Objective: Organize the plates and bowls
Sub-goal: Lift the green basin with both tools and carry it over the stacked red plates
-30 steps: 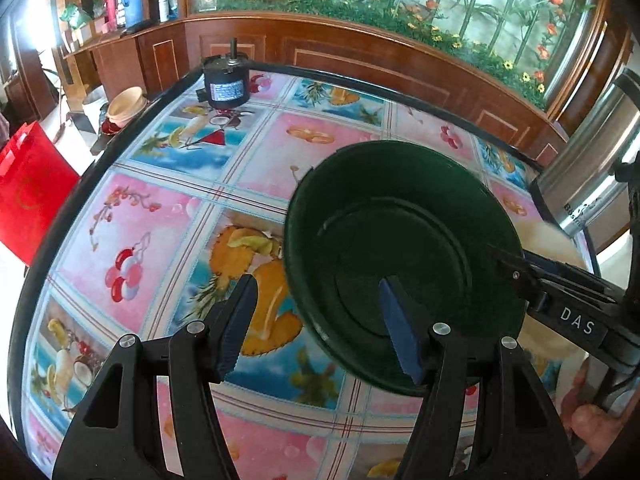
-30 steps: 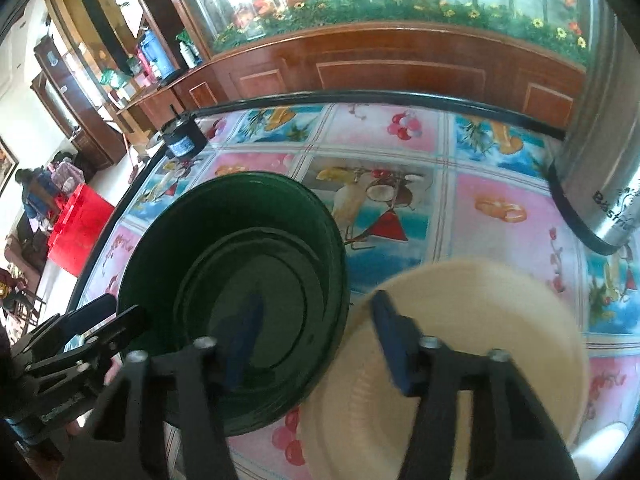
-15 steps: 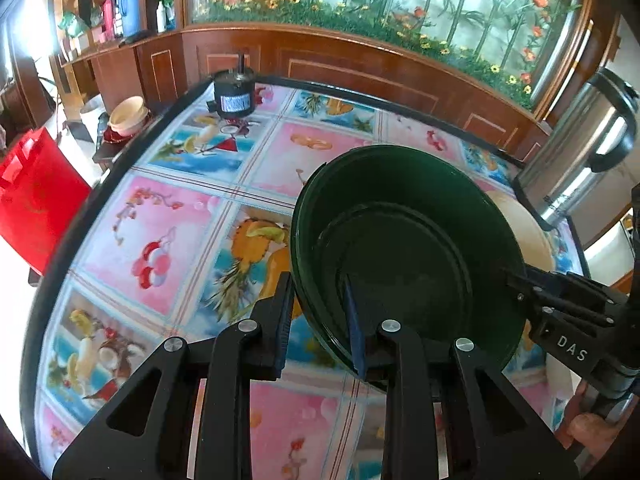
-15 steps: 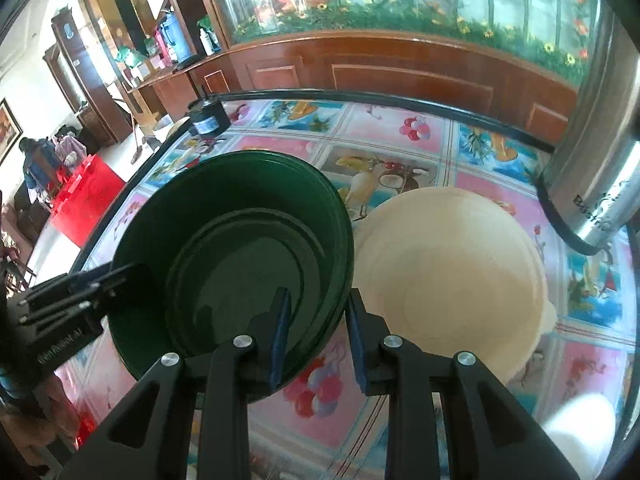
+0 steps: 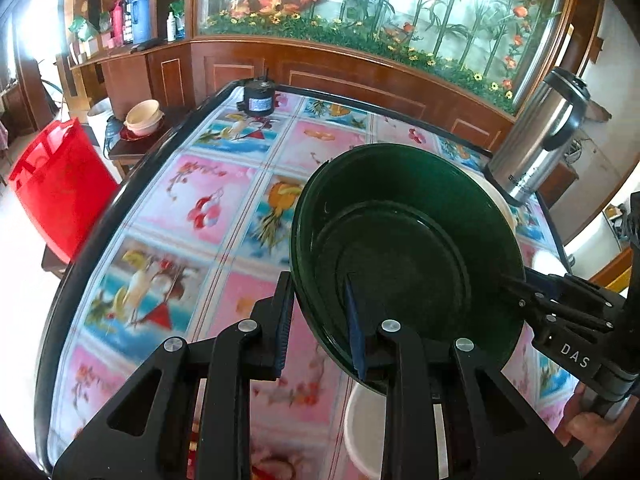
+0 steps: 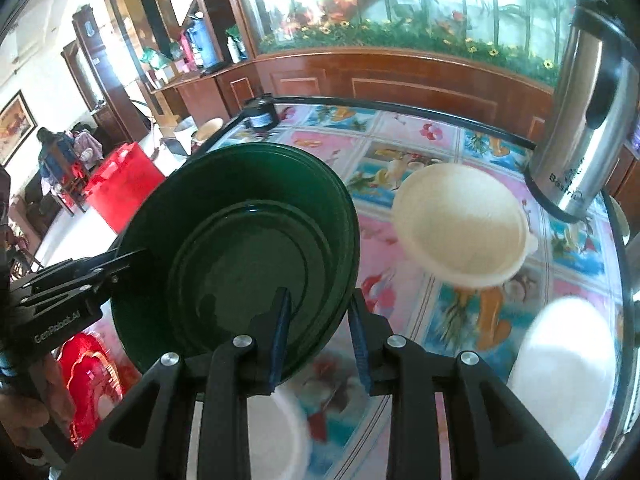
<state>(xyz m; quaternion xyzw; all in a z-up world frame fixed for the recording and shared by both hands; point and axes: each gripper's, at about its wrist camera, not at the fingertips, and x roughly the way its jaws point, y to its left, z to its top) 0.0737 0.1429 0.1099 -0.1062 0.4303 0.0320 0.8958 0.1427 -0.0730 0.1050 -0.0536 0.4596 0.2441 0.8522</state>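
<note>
Wood panelling and a planted glass case back the table (image 5: 208, 184) with its fruit-print cloth. From left to right: the left gripper (image 5: 320, 332) angles steeply down, its jaws narrow and clamped on the near-left rim of the green bowl (image 5: 404, 256) — one pad outside, one inside; the bowl hangs tilted above the cloth. On its right rim the right gripper (image 6: 320, 340) pinches likewise, also pitched down; its jaws have just eased open slightly, rim between them. Beyond, a cream bowl (image 6: 460, 228) sits on the cloth, near a steel flask (image 6: 580, 120) at far right.
</note>
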